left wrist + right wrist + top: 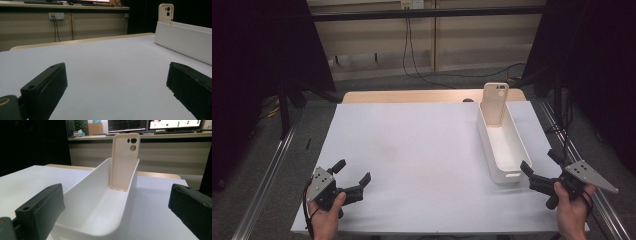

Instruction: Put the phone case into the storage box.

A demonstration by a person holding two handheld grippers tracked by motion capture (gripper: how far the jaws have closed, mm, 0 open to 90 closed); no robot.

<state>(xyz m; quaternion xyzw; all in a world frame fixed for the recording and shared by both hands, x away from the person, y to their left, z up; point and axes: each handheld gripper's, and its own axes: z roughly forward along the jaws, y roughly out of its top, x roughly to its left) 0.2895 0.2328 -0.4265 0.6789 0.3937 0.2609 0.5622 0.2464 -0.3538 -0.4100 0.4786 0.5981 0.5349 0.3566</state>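
We see the phone case (495,102) upright, leaning on the white bin's (492,155) far end; left gripper (353,172) and right gripper (539,161) spread, empty.

Lab or office, monitors (155,124) on counter, black curtains (257,45)

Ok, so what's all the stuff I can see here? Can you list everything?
Phone case: one, cream, standing up against the far end inside the bin.
Bin: one, white, long, on the table's right side.
Table cover: one, white, spread over the wooden table.
Cables: black, hanging by the far wall.
Monitors: lit, on a desk behind.
Left gripper: one, black, open, near left corner, holding nothing.
Right gripper: one, black, open, beside the bin's near end.
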